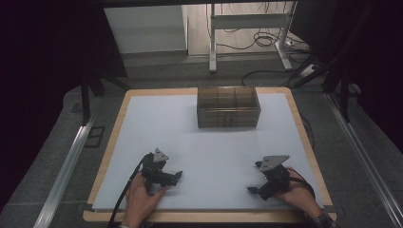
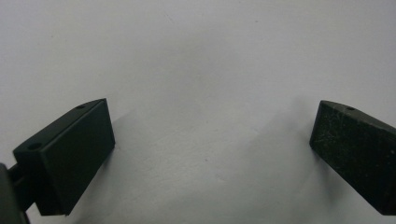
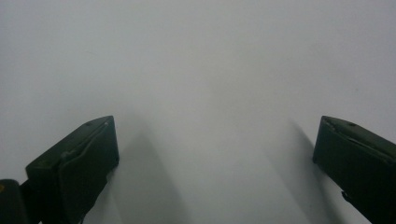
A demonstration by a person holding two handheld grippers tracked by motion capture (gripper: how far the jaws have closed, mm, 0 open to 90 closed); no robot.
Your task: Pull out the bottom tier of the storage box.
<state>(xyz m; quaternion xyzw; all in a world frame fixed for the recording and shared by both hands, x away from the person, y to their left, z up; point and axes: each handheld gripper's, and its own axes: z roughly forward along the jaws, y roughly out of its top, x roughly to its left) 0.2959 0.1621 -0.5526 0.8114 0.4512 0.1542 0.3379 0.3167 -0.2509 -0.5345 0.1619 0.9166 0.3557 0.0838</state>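
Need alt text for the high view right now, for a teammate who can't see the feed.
Two hands rest at the near edge of a white table, each holding an open black gripper: the left gripper and the right gripper point toward each other. A clear brown divided box sits at the far edge, untouched.

Grey floor [image 1: 57, 156], a white desk frame [image 1: 212, 42], loose cables [image 1: 266, 38] behind.
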